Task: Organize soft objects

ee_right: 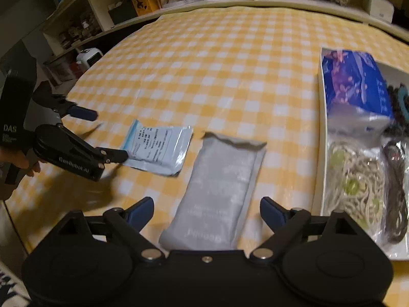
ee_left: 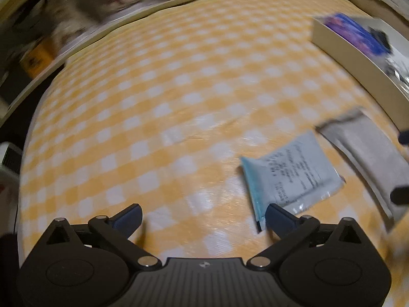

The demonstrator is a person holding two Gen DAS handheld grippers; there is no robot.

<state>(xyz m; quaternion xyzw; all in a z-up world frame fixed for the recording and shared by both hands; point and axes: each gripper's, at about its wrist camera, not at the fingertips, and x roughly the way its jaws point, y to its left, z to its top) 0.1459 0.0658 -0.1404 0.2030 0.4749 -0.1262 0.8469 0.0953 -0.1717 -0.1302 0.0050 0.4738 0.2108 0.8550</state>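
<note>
A light-blue printed pouch (ee_right: 158, 148) lies flat on the yellow checked tablecloth (ee_right: 204, 64); it also shows in the left wrist view (ee_left: 291, 176). A long grey soft pack (ee_right: 219, 192) lies to its right, and shows in the left wrist view (ee_left: 368, 158). My right gripper (ee_right: 207, 212) is open, its fingers either side of the grey pack's near end. My left gripper (ee_left: 203, 217) is open and empty, its right finger at the pouch's near corner; it shows in the right wrist view (ee_right: 107, 135).
A white tray (ee_right: 322, 133) at the right holds a blue tissue pack (ee_right: 358, 87), a bag with green-dotted cord (ee_right: 355, 186) and dark cables (ee_right: 393, 194). Shelves with clutter (ee_right: 84, 25) line the far side. A white appliance (ee_right: 89, 56) stands beyond the table's left edge.
</note>
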